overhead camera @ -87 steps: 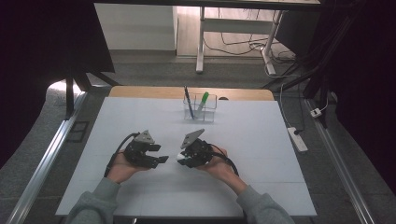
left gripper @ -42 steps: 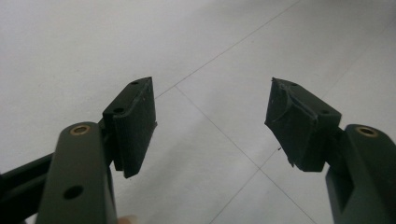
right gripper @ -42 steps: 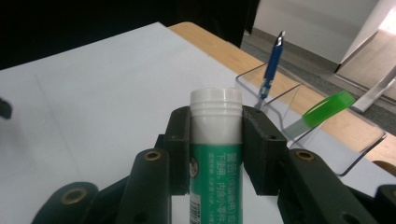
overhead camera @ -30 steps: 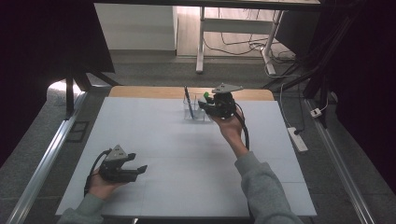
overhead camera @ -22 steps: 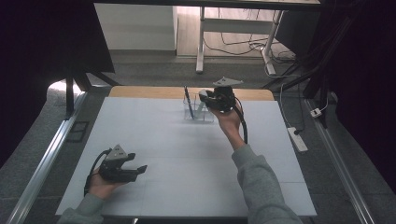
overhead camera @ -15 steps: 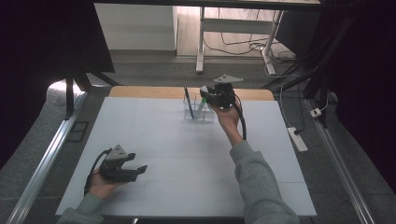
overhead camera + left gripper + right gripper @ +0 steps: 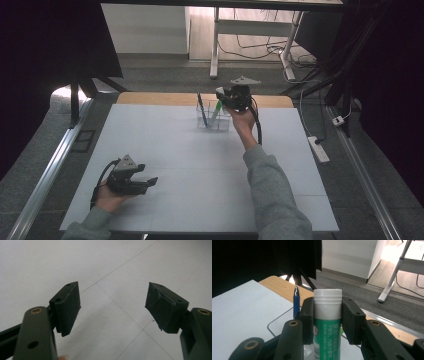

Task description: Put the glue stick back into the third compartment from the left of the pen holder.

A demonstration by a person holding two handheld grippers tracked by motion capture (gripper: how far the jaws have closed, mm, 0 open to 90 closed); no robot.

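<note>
White table stretches before me, grey floor beyond it. My right tongs pinch a green glue stick by its white-capped end, over the clear holder at the table's far edge, beside a blue pen. My left tongs rest near me, spread, nothing between them.

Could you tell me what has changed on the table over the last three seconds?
The right gripper left the near middle, reached the clear holder at the far edge and closed on the green glue stick. The left gripper moved to the near left corner, jaws open. The blue pen stayed in the holder.
</note>
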